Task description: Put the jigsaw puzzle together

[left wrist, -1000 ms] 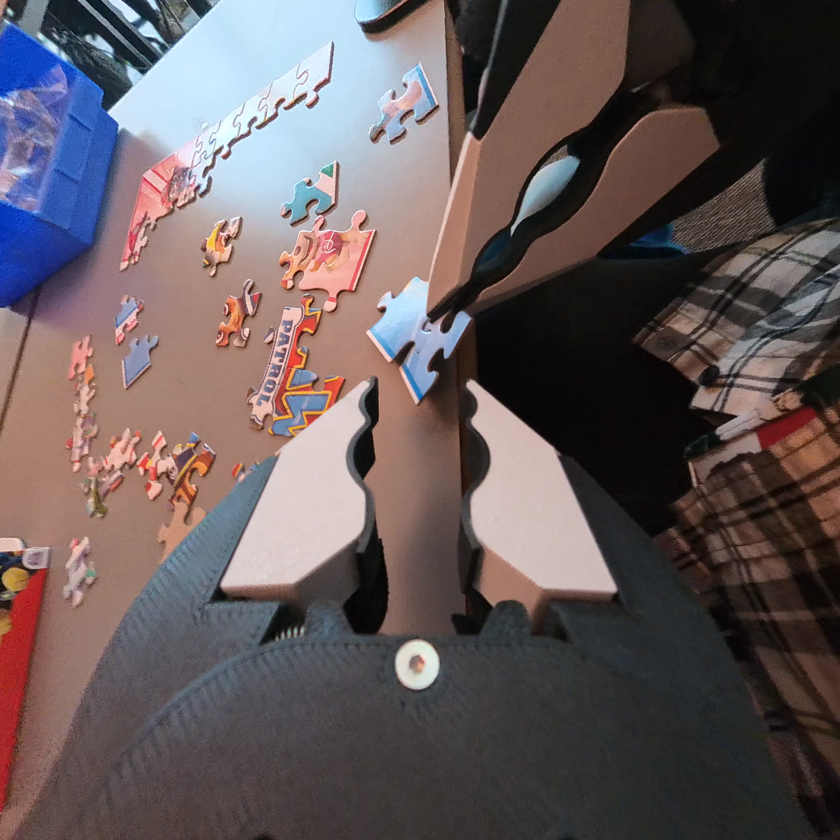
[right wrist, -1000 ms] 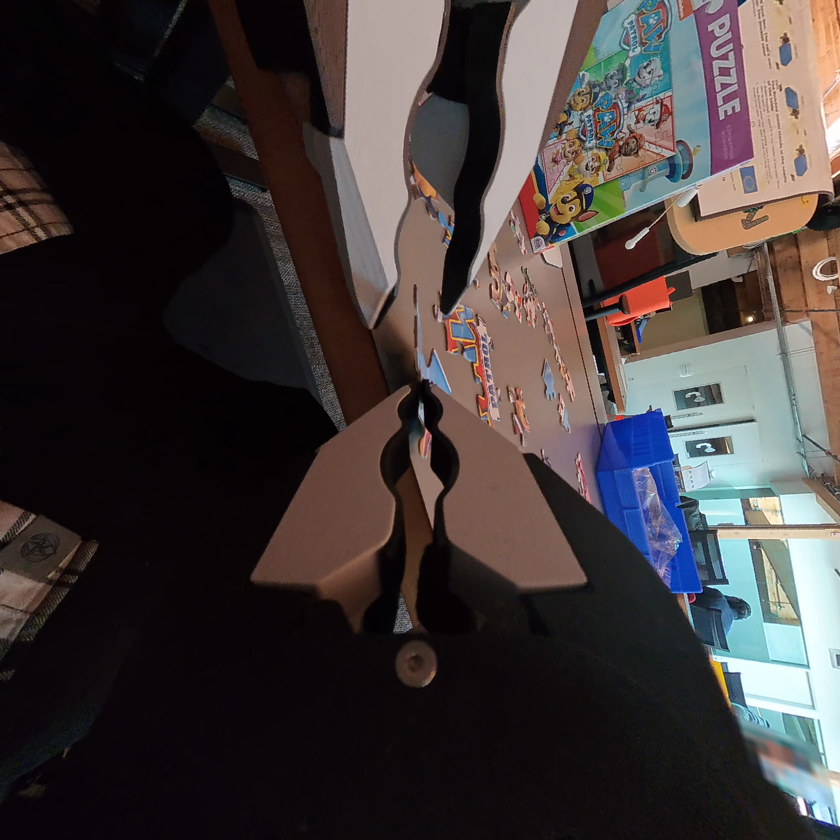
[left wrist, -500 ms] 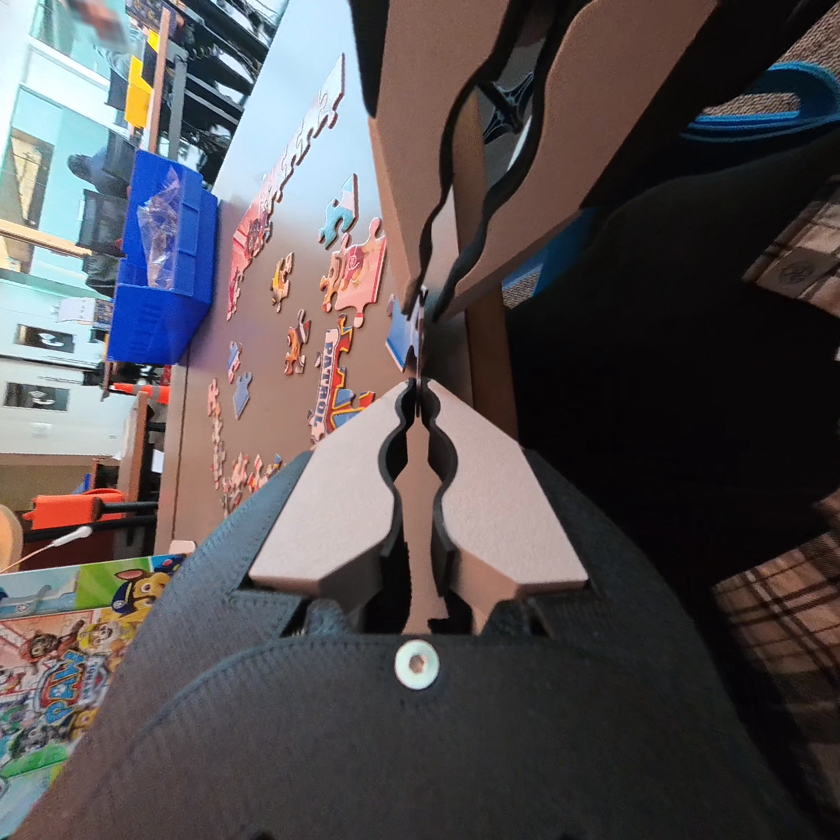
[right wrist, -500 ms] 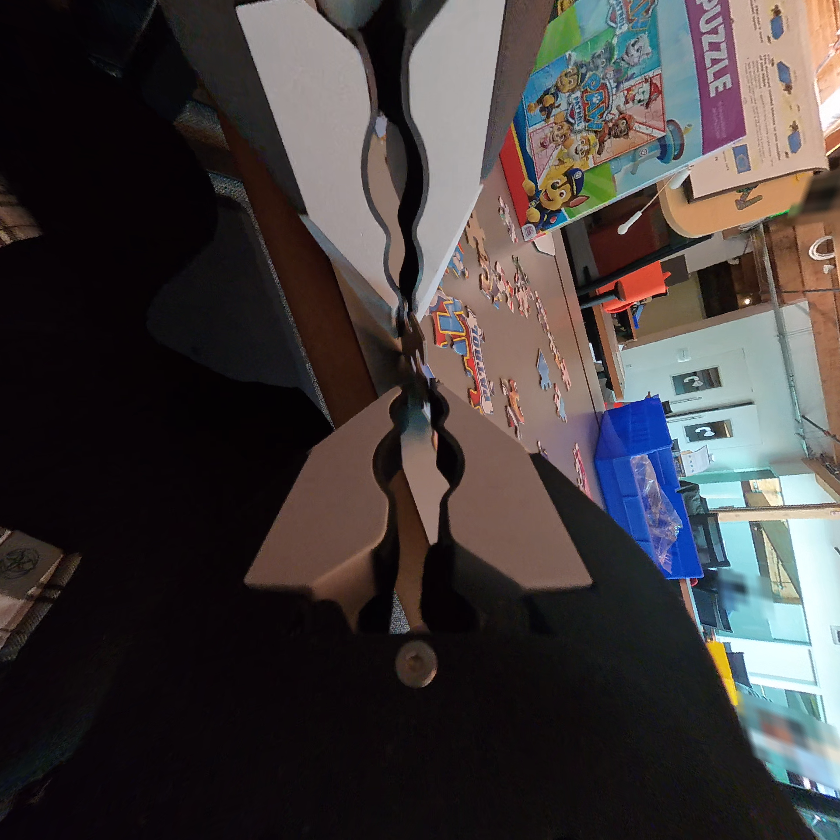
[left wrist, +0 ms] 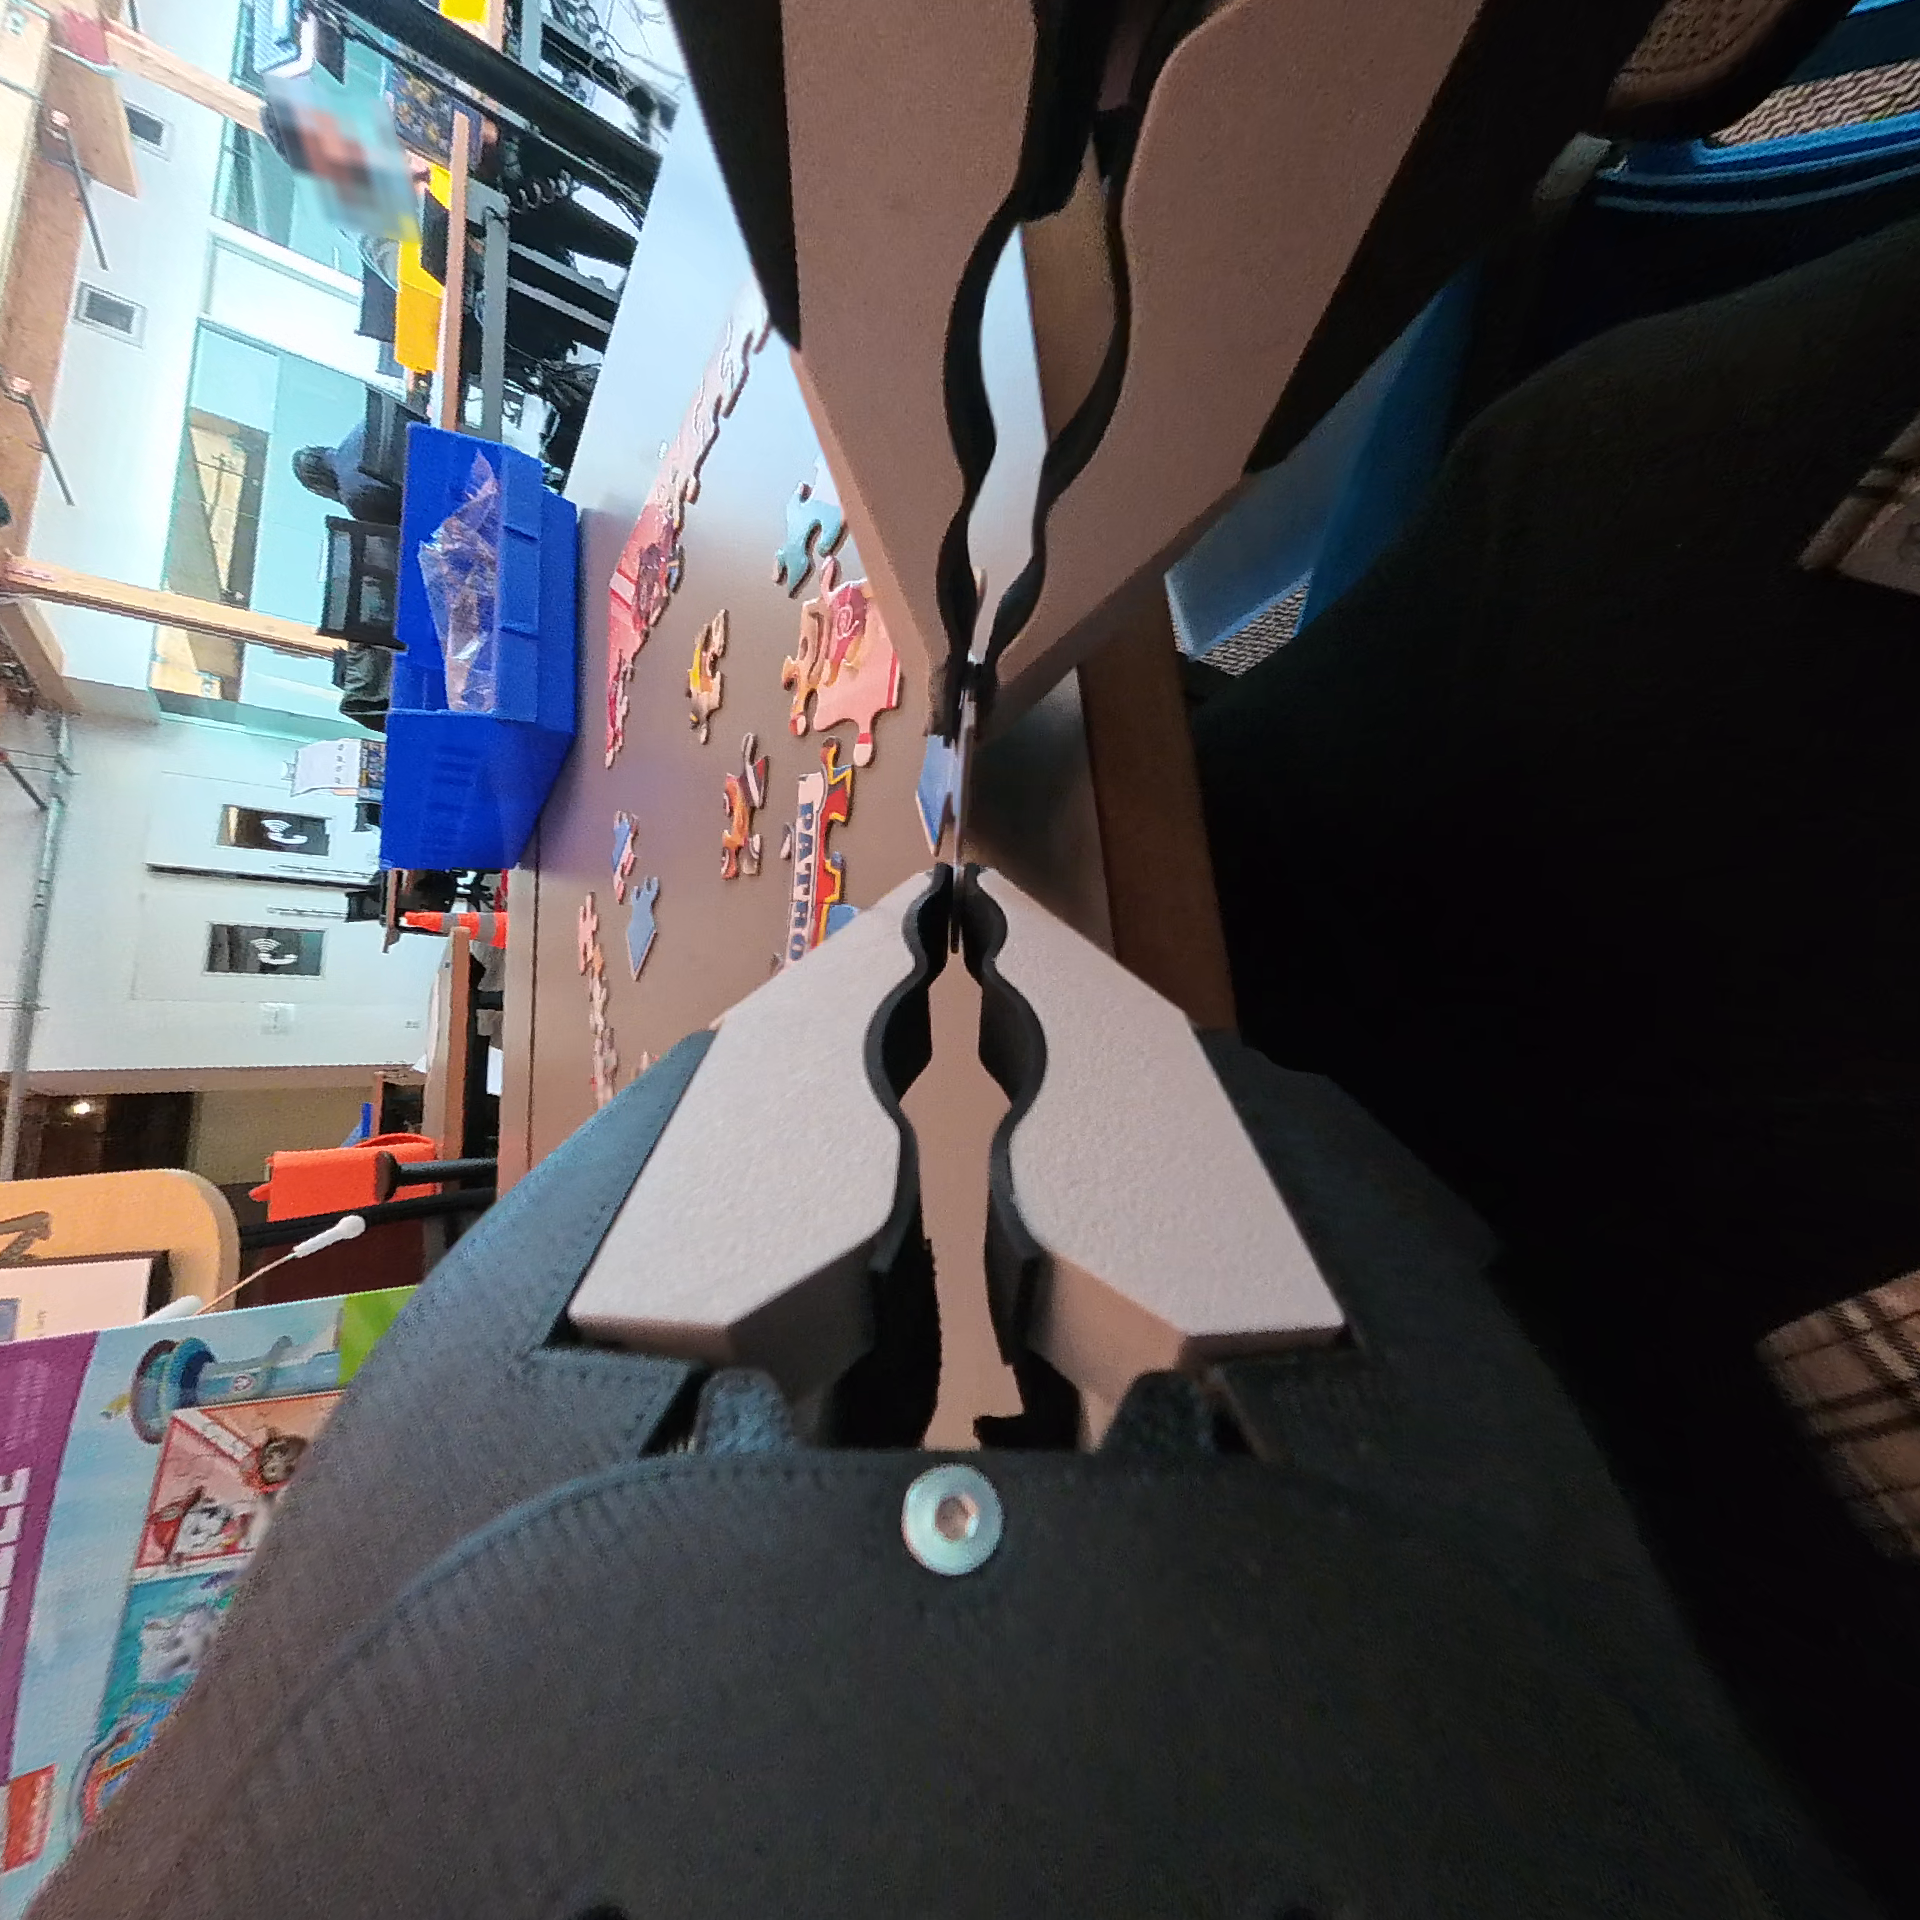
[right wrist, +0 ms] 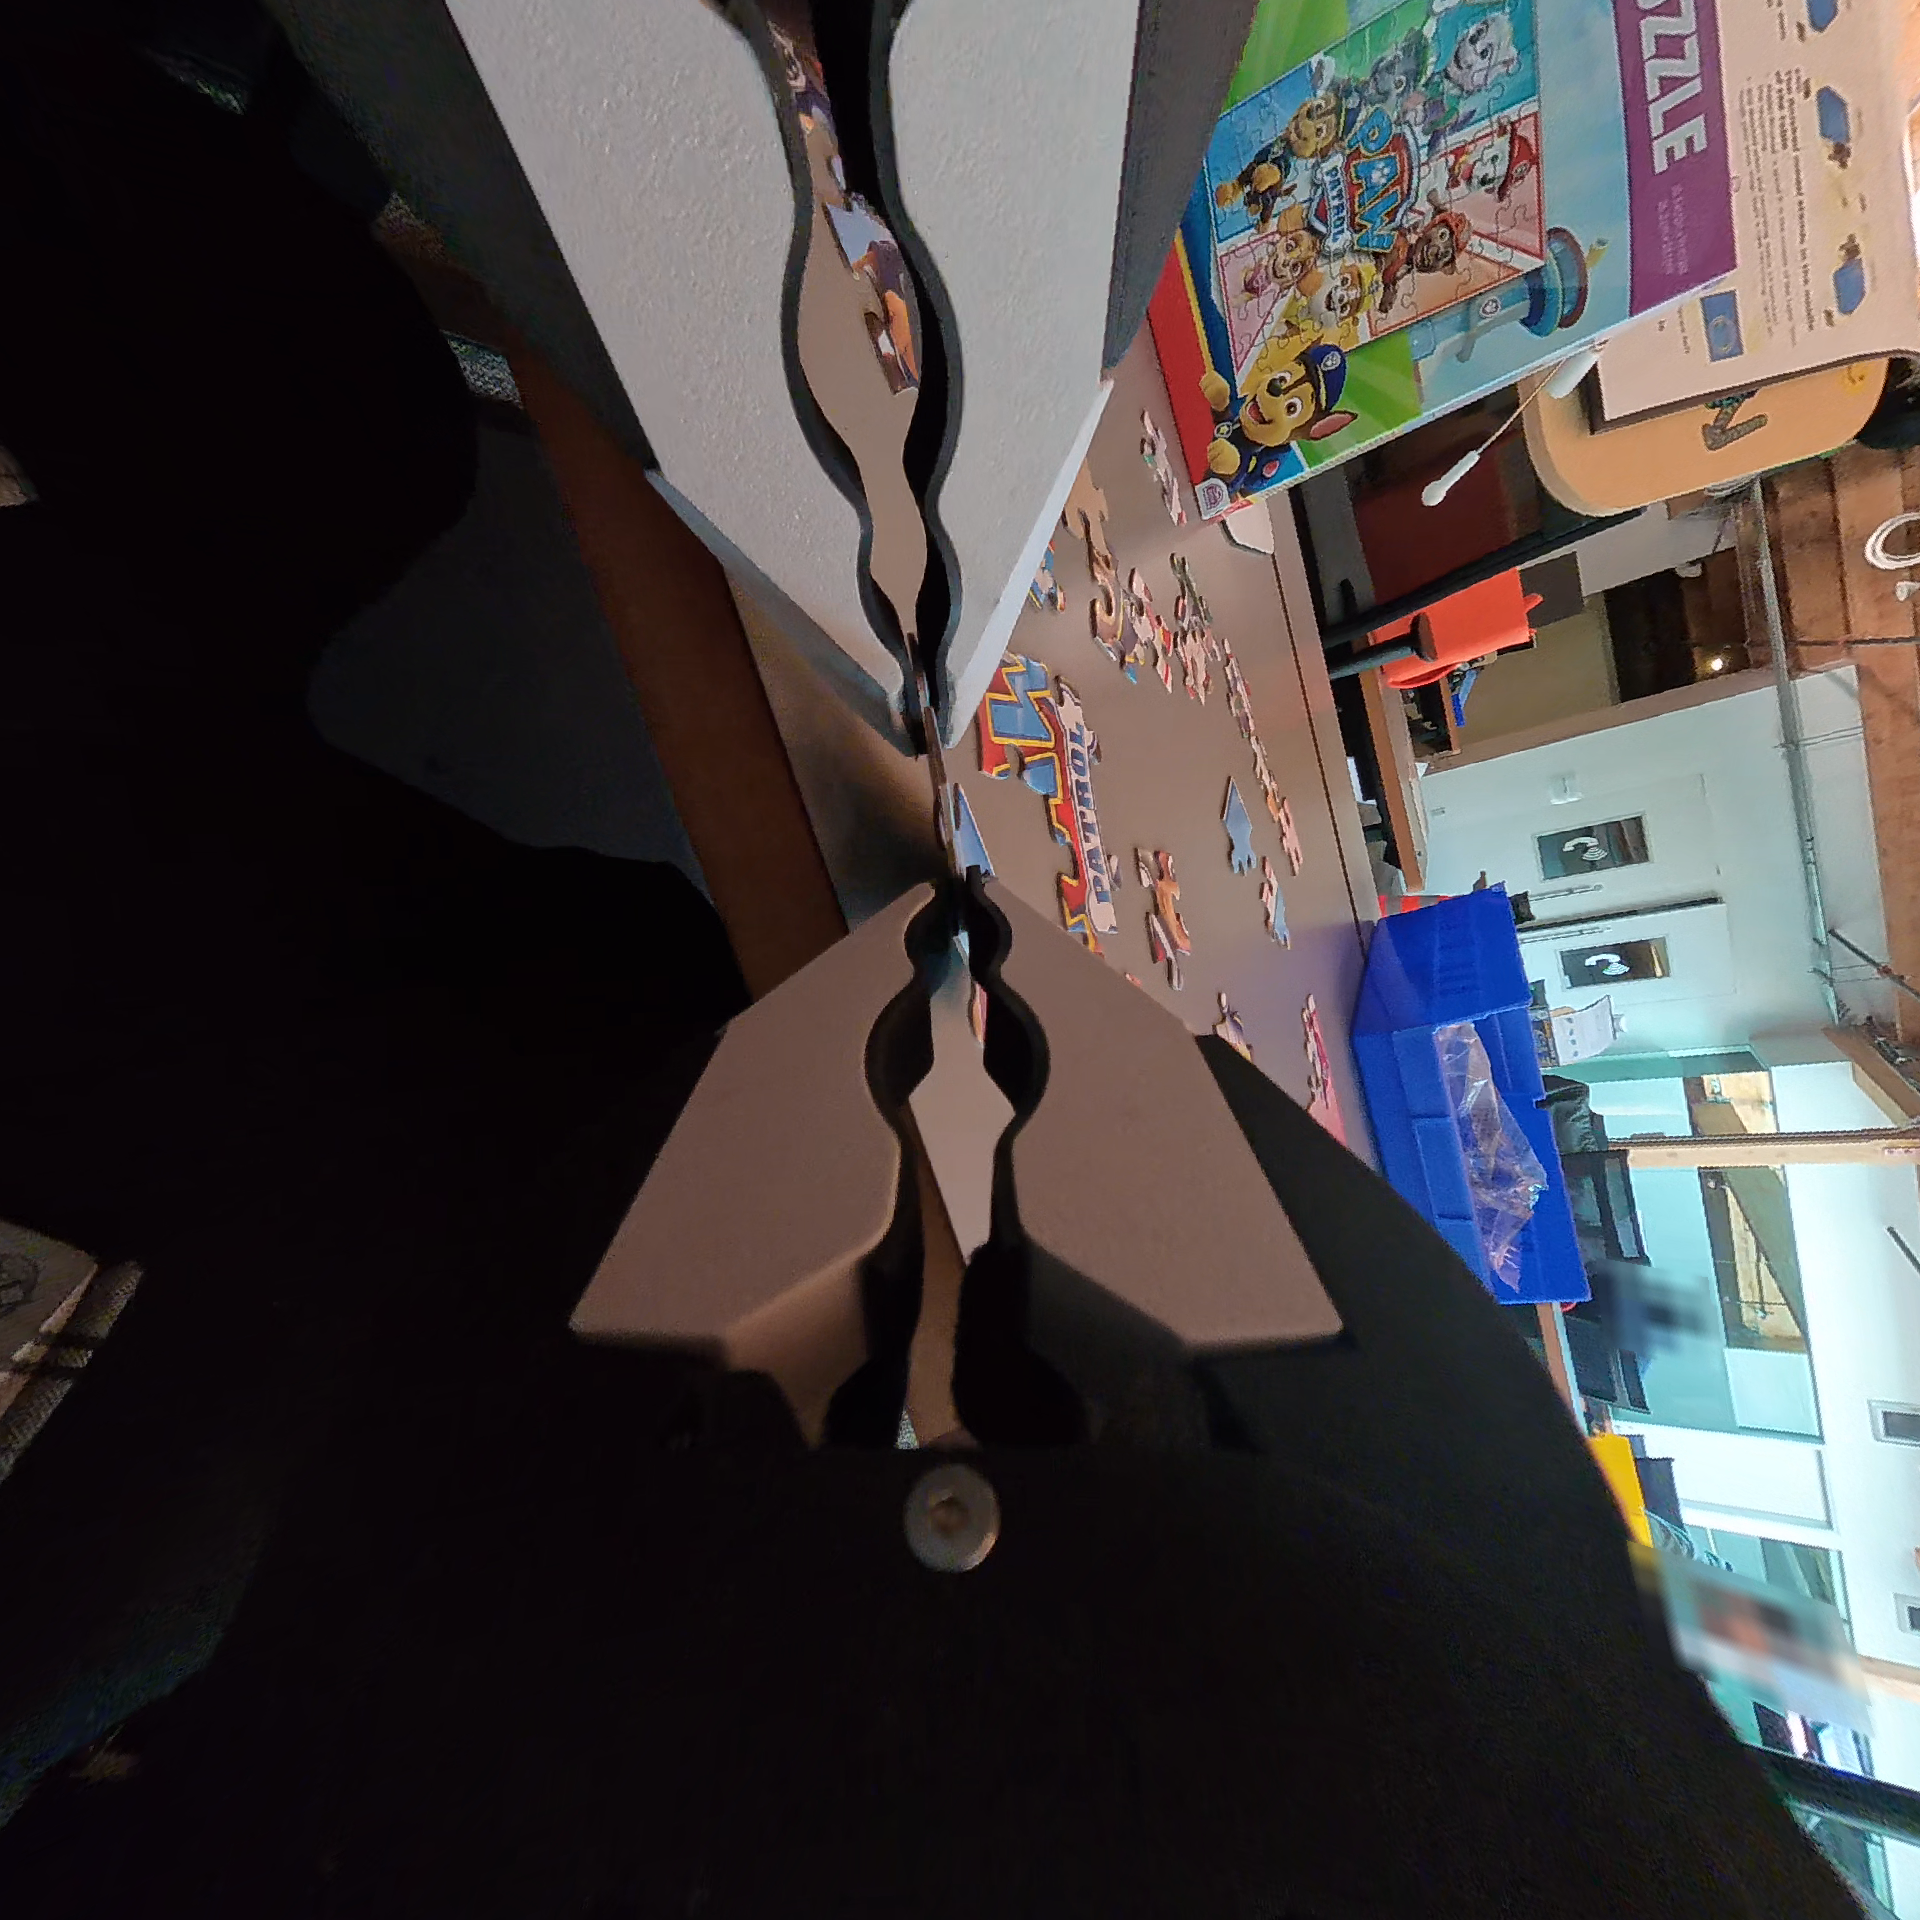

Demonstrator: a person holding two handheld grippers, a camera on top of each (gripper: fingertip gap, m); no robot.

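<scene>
Two grippers meet tip to tip at the near edge of a brown table [left wrist: 665, 416]. Each gripper has two pale, flat fingers with wavy black rubber edges and a dark ribbed body with one shiny screw. The left gripper [left wrist: 954, 904] is pinched tight on one blue puzzle piece [left wrist: 940, 784]. The right gripper [right wrist: 961, 899] is pinched tight on the other end of that same piece [right wrist: 971, 836]. In the left wrist view the right gripper [left wrist: 966, 686] comes down from the top, and the piece stands on its thin edge between the two sets of tips. The piece is flat card, light blue with a darker blue rim, and it has round knobs. It hangs in the air just beside the table edge. Many loose pieces lie flat on the table, too many to count for sure. One joined chunk [right wrist: 1049, 790] is red, yellow and blue with letters on it, and it lies near the held piece. A pink joined chunk [left wrist: 847, 665] lies farther along. A long joined strip [left wrist: 665, 540] runs along the far side. One blue plastic bin [left wrist: 478, 665] sits at the table's end with a crinkly clear bag [left wrist: 462, 582] inside. One puzzle box [right wrist: 1382, 208] stands at the other end, bright with cartoon dogs. Checked cloth [left wrist: 1849, 1392] shows in the dark below the table.
</scene>
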